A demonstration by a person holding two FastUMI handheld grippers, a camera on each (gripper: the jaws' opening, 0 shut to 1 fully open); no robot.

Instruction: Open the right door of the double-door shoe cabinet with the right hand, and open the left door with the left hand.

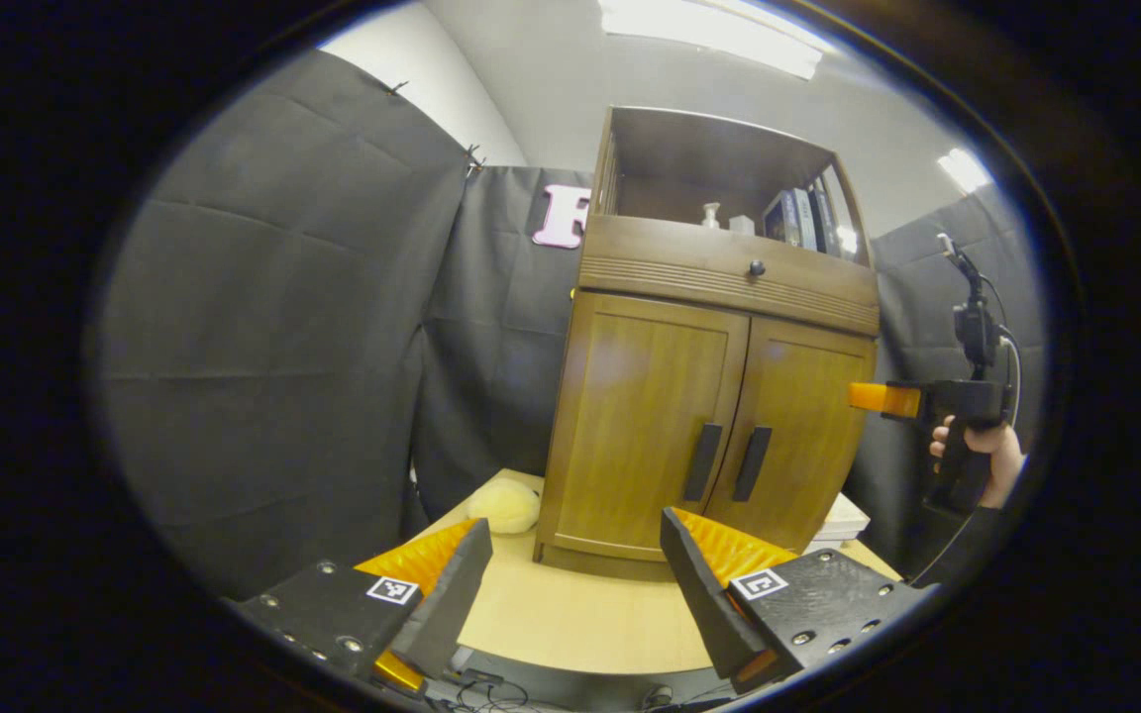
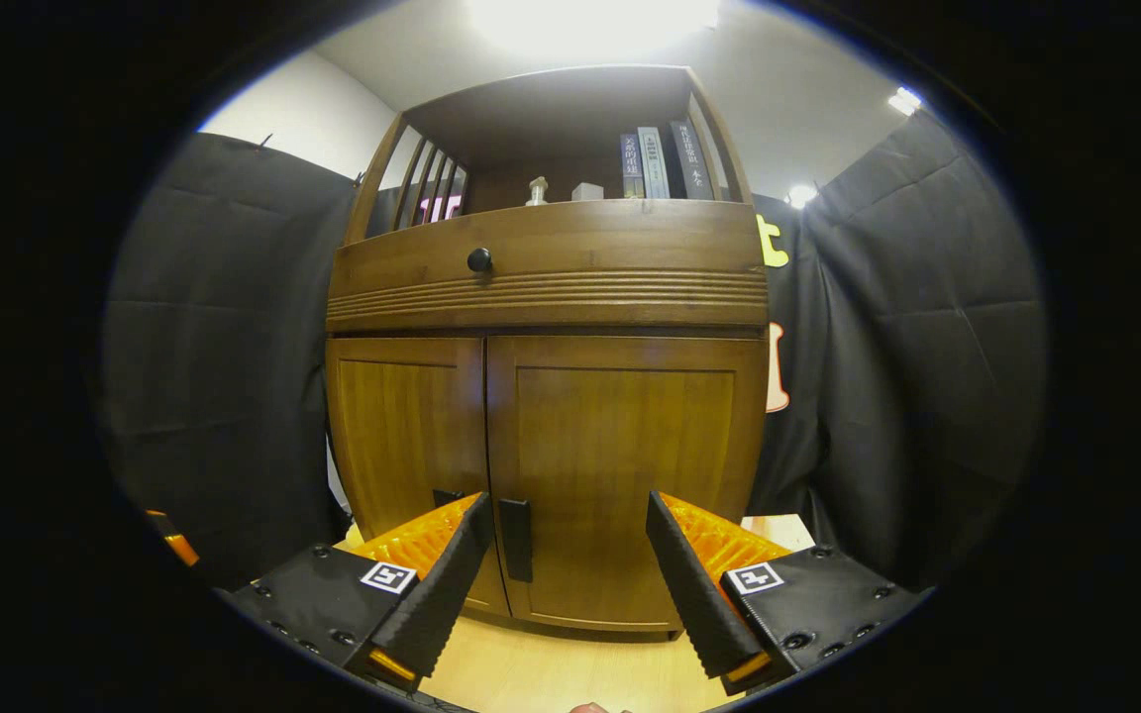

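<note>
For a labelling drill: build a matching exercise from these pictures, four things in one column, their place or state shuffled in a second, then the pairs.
Things:
1. round black drawer knob
2. upright dark books
3. soft yellow plush toy
4. two wooden cabinet doors

Places or states:
A. on the tabletop, left of the cabinet
B. shut
C. in the open top shelf
D. on the drawer front, above the doors

Pairs: 1-D, 2-C, 3-A, 4-B

Left gripper view faces the brown wooden double-door cabinet (image 1: 704, 396) obliquely from farther left; right gripper view faces it (image 2: 551, 396) squarely, nearer, low.
</note>
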